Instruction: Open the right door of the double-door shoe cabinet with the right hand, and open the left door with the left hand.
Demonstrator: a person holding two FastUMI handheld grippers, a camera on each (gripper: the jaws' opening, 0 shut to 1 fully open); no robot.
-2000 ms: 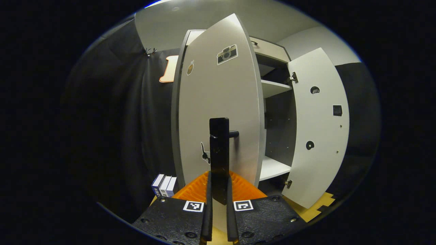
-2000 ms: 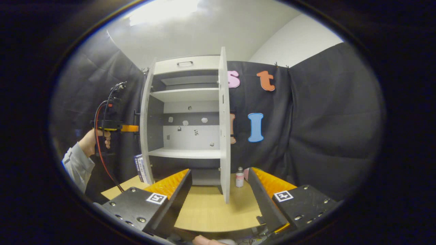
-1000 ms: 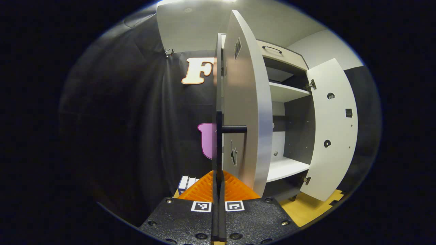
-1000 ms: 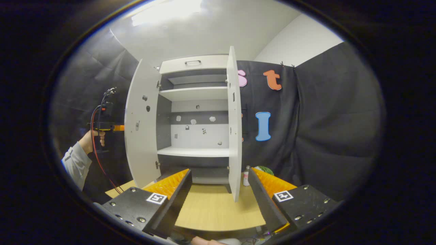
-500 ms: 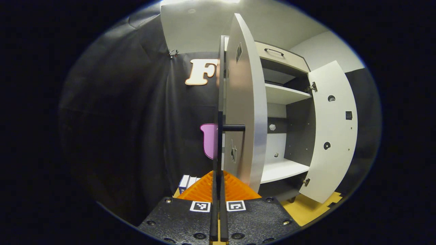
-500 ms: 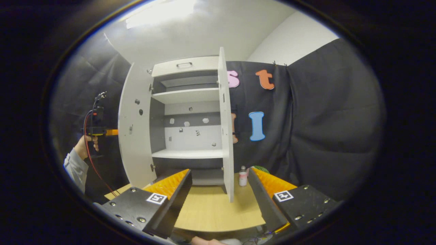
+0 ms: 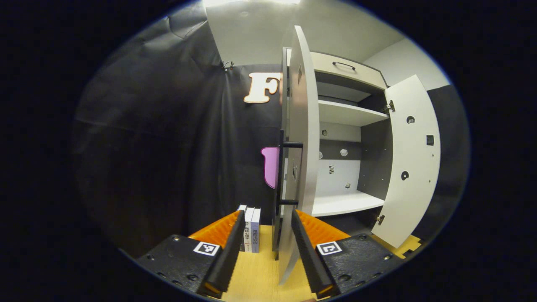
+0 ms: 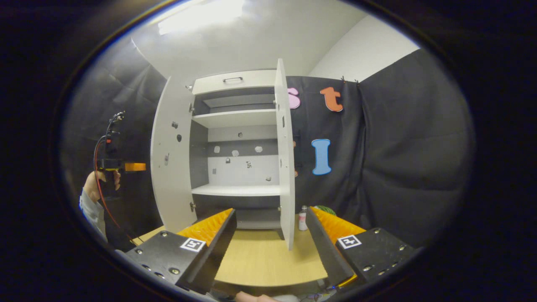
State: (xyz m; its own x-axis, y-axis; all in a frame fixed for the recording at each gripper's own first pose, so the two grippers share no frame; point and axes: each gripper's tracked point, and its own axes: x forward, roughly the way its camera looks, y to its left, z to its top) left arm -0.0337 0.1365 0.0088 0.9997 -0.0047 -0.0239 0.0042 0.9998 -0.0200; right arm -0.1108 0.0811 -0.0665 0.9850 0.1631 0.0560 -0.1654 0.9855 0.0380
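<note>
The shoe cabinet stands on the wooden desk against the black booth wall, with both doors swung out and the shelves exposed. In the left gripper view the left door is seen nearly edge-on, directly ahead of the left gripper, whose fingers are spread apart and grip nothing. The door's lower edge and its black bar handle lie in line with the gap between those fingers; contact with either finger cannot be confirmed. The right door stands wide open at the far side of that view, its inner face with hinges showing. A row of upright books stands on the desk just beside the cabinet's left side. In the right gripper view the right gripper is held back from the cabinet over the desk's near edge, fingers wide apart and empty, with the right door edge-on ahead of it. The left gripper appears farther off at the left, held by a hand in a light sleeve, just beside the left door's outer face. A small bottle stands on the desk near the right door's foot.
</note>
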